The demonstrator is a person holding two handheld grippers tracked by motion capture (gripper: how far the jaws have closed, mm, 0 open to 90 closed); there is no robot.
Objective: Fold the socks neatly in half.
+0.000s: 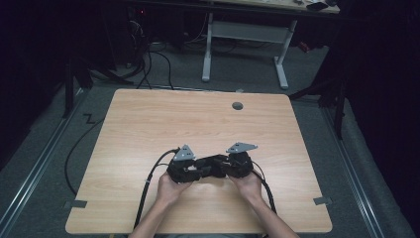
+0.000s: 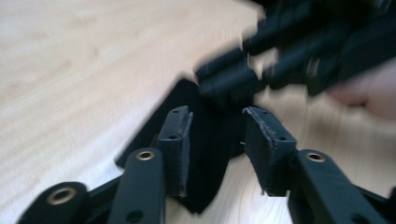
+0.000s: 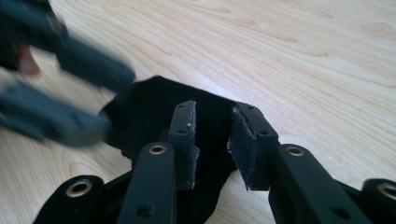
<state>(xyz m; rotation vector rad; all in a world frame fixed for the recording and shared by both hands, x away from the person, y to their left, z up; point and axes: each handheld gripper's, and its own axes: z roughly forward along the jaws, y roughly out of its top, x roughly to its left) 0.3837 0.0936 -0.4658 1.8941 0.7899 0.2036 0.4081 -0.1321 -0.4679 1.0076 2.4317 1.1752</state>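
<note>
Black soft cloth, a small flat piece (image 3: 154,112), is lying near the table's (image 1: 148,119) near edge between both grippers; left gripper (image 2: 217,140) and right gripper (image 3: 212,140) are standing parted astride it, neither pressing; its long axis is running left-right.

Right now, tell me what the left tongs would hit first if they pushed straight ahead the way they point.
Most likely the black cloth lying between their jaws, then the right tongs just beyond it. The left tongs stand open; depth is blurred, so this is a judgement.

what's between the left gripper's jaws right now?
A black cloth lying on the wooden table, seen in the left gripper view; the pads stand apart.
</note>
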